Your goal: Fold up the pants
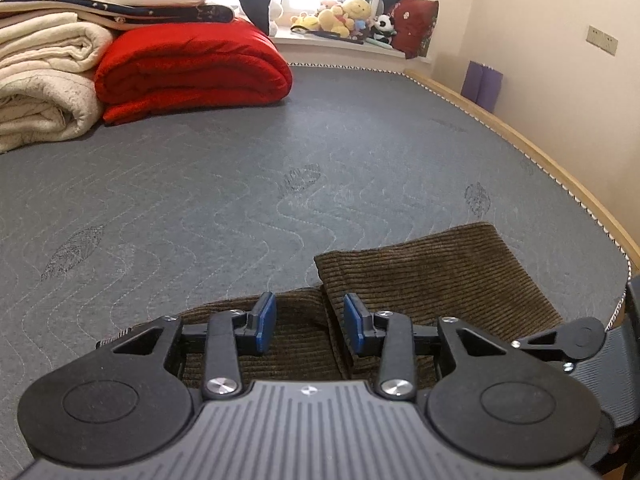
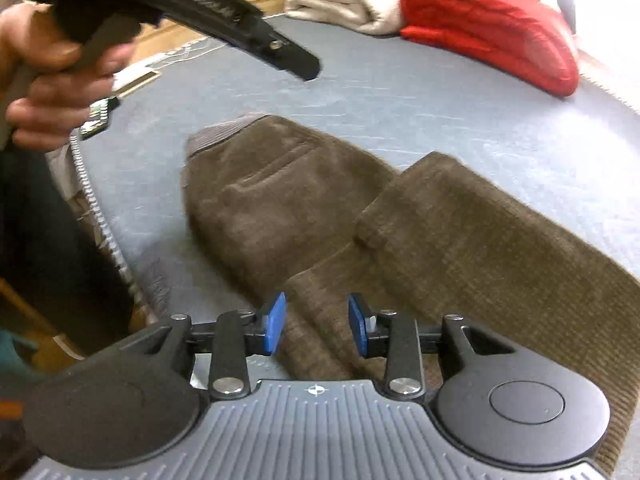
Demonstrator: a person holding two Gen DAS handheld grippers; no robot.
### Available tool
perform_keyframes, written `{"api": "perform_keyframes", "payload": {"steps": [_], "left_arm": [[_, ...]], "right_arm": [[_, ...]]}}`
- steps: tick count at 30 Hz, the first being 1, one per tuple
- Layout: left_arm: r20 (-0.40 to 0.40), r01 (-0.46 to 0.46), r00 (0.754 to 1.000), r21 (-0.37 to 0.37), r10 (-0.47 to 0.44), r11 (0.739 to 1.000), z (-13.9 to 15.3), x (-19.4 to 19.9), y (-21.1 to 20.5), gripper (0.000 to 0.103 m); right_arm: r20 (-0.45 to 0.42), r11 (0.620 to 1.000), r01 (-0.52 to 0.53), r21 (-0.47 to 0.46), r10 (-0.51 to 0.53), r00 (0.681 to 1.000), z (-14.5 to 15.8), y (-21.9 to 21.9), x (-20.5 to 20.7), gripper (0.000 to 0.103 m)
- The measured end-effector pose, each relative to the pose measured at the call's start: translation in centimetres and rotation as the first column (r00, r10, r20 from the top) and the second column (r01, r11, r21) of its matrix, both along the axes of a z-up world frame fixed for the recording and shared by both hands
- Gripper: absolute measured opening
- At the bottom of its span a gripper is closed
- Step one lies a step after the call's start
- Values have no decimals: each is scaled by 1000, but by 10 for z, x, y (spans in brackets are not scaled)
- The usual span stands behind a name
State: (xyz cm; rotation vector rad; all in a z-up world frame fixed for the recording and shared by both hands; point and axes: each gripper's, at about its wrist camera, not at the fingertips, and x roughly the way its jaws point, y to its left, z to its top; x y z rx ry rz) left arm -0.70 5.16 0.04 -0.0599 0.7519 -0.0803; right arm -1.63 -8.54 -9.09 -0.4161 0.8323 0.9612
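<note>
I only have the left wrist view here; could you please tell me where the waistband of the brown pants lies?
Observer: The grey waistband lies flat on the mattress, at the end of the pants farthest from the right wrist camera.
Operator: Thank you. Is the right claw gripping any cloth?
Observer: No. The right claw is open above the pants' near fold, with nothing pinched between its pads.
Operator: Is there any feature showing near the waistband?
Observer: Yes, a slit pocket shows just below the waistband, facing up.
</note>
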Motion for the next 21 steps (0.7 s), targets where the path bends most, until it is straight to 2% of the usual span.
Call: {"api": "perform_keyframes", "payload": {"steps": [4,8,10,11,12,15,18,21], "left_arm": [[-6,5,1000,5,-5,1000,-1,3,-3,42],[4,14,1000,11,-14,1000,2,2,-5,42],[7,12,1000,16,-12,1000,3,3,-2,43],[9,10,1000,13,-10,1000,3,2,-2,43],[11,8,1000,6,-8,1000,4,1,0,43],[17,0,1000,-2,0,1000,6,-1,3,43],[20,-1,1000,-6,1,1000,7,-2,3,43],[13,7,1000,-6,-7,1000,6,-1,-1,43]], "right_arm": [[103,991,-14,-131,28,994,-22,17,-3,37],[105,974,-40,-223,64,992,-48,27,-2,37],[96,972,-56,-228,80,992,-49,31,-2,31],[81,975,-73,-211,91,993,-46,30,-1,9],[90,980,-75,-185,92,992,-40,28,-2,6],[132,993,-51,-110,66,989,-17,16,-3,5],[47,994,-95,-51,97,994,-6,2,-6,4],[-32,979,-152,-140,149,988,-26,-3,-16,3]]}}
